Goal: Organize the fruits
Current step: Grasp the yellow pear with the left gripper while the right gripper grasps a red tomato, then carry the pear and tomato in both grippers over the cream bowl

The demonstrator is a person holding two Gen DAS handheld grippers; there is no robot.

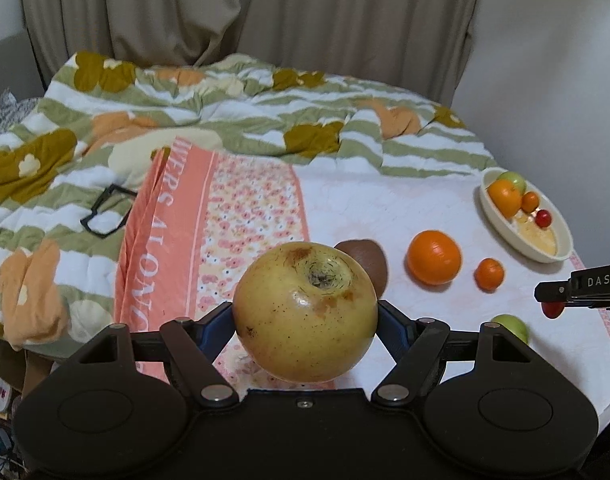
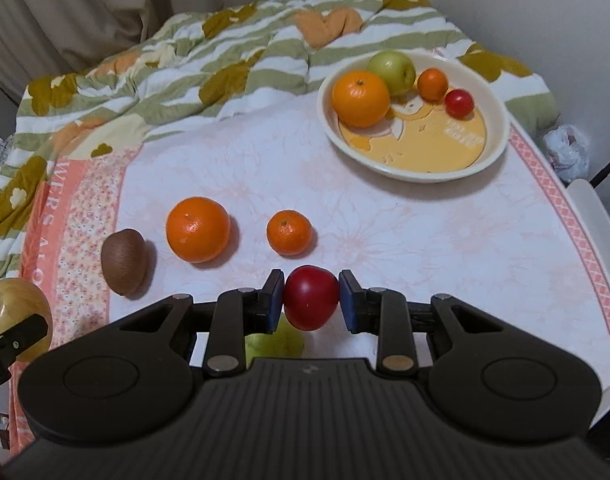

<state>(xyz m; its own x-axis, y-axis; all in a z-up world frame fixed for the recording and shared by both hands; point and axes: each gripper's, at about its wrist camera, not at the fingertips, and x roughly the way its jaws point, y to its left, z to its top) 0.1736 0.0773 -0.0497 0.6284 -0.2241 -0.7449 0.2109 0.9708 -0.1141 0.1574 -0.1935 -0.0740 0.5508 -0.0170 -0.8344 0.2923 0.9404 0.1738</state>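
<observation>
A bed (image 2: 445, 248) is carrying everything, under a pale pink sheet (image 2: 385, 216) with a quilt (image 2: 185, 60) bunching up at the far side. Lying directly on the sheet — a kiwi (image 2: 124, 262), a big orange (image 2: 197, 229), a small orange (image 2: 289, 233), a green fruit (image 1: 512, 326) and a cream bowl (image 2: 501, 136). Black glasses (image 1: 105, 212) are resting on the quilt.
</observation>
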